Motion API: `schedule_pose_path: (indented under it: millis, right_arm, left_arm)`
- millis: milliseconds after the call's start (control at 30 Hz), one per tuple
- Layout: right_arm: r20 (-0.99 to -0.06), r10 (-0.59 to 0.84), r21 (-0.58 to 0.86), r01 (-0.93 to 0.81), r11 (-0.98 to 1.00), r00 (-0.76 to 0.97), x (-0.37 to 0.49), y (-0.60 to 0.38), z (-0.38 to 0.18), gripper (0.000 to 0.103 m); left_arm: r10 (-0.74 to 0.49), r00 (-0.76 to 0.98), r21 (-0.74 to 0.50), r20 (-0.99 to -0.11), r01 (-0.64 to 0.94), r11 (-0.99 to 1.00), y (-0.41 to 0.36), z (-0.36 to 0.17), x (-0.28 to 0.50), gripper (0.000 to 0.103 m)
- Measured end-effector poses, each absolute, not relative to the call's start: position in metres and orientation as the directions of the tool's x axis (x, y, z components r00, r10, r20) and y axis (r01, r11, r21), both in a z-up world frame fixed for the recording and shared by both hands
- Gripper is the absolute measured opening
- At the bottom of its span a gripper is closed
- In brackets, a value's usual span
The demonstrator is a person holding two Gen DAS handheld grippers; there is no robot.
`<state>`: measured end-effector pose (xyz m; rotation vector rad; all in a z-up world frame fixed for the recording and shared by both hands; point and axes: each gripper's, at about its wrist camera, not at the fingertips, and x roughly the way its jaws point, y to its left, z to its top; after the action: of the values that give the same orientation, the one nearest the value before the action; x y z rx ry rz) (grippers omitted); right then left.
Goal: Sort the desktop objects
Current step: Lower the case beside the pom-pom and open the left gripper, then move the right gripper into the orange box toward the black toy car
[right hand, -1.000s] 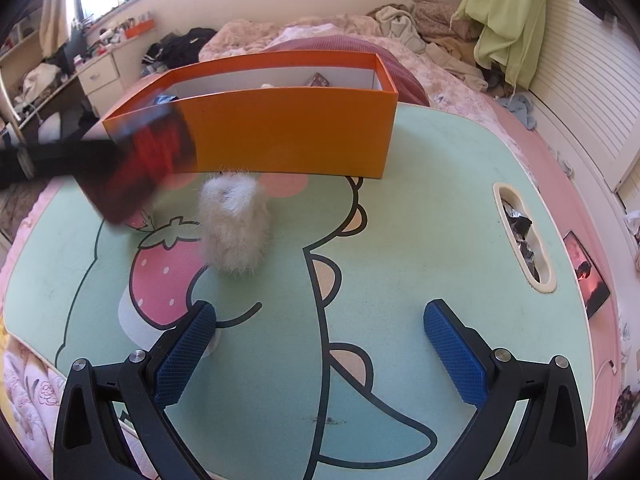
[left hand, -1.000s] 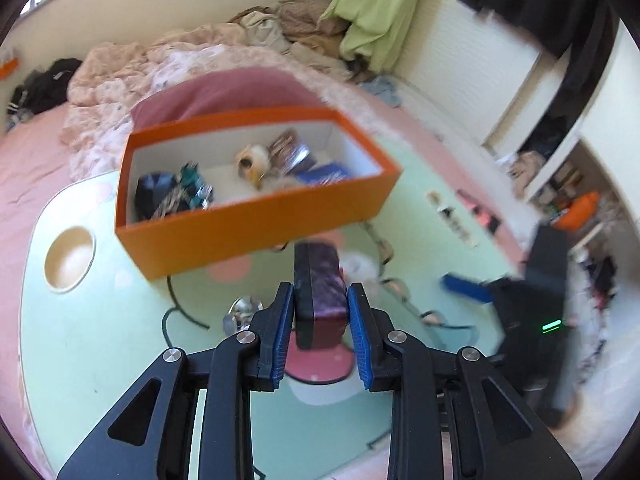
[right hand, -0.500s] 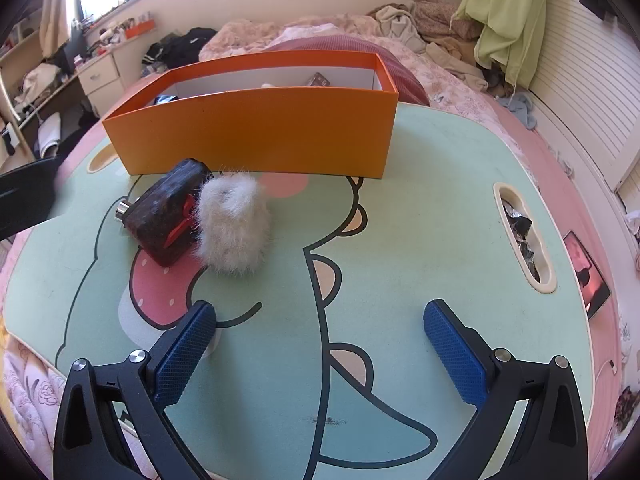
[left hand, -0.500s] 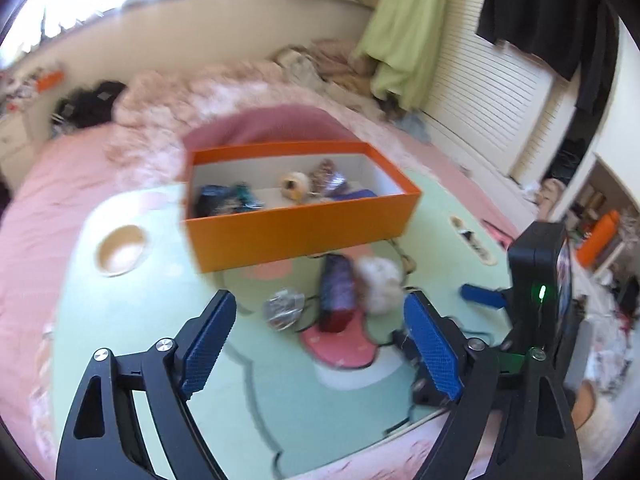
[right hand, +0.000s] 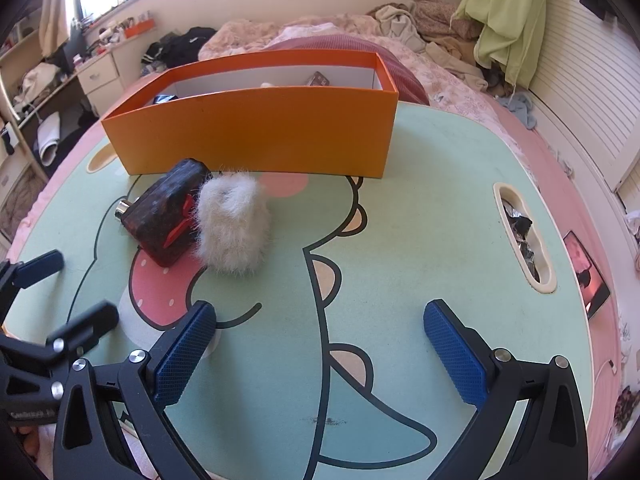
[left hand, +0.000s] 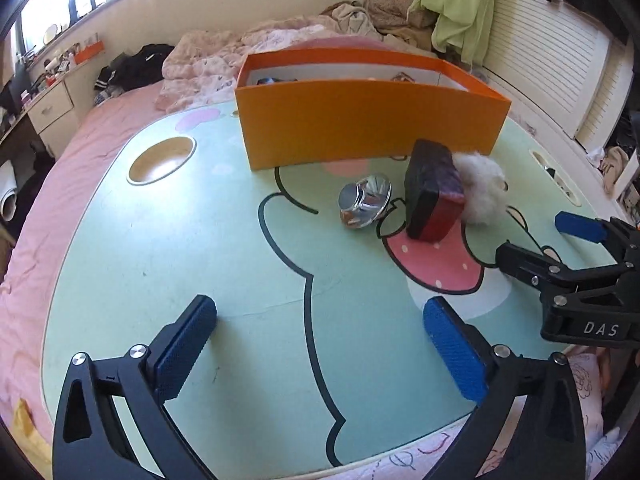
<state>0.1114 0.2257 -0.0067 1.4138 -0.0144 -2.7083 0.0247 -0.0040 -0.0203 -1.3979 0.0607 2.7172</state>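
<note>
A dark brown and red box [left hand: 433,195] lies on the green table mat in front of the orange box [left hand: 368,128], touching a white fluffy pouch [left hand: 482,194]. A shiny silver piece [left hand: 365,200] lies just left of it. My left gripper [left hand: 320,350] is open and empty, low over the near mat. My right gripper [right hand: 320,354] is open and empty; it also shows at the right of the left wrist view [left hand: 560,248]. In the right wrist view the dark box [right hand: 166,212] and fluffy pouch [right hand: 234,226] lie before the orange box [right hand: 256,136], which holds several items.
A round wooden recess [left hand: 161,155] sits in the table at the far left. An oval slot [right hand: 522,238] with foil scraps is at the right. A phone [right hand: 586,274] lies past the table's right edge. Bedding and clothes lie behind the table.
My left gripper opened, let go of the dark box and drew back and down toward the near table edge. The dark box now lies on the mat. The right gripper stayed still.
</note>
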Motion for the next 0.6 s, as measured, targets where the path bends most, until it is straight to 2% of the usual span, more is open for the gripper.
schedule_pose_path:
  millis: [200,333,400,600]
  right_arm:
    - [-0.776,-0.094,0.09,0.037,-0.995,-0.623,0.12,0.234,-0.001,0.103]
    - [-0.617,-0.1,0.172,-0.01,-0.985,-0.781,0.139,0.249,0.037,0.103]
    - [-0.575,-0.118,0.2,0.001,-0.98,-0.809,0.128,0.246,0.059,0.103]
    - [-0.719,-0.208,0.252,0.03,-0.967,-0.664,0.024,0.208,0.081,0.1]
  left_arm:
    - [0.061,-0.585,-0.008,-0.809,-0.093,-0.996,-0.007,-0.028,0.019,0.103]
    - [0.059,-0.591,-0.009,-0.804,-0.088,-0.996,-0.008,-0.027,0.019,0.103]
    - [0.057,-0.594,-0.006,-0.802,-0.086,-0.996,-0.009,-0.021,0.026,0.103]
    - [0.052,-0.6,-0.005,-0.799,-0.079,-0.997,-0.016,-0.013,0.034,0.103]
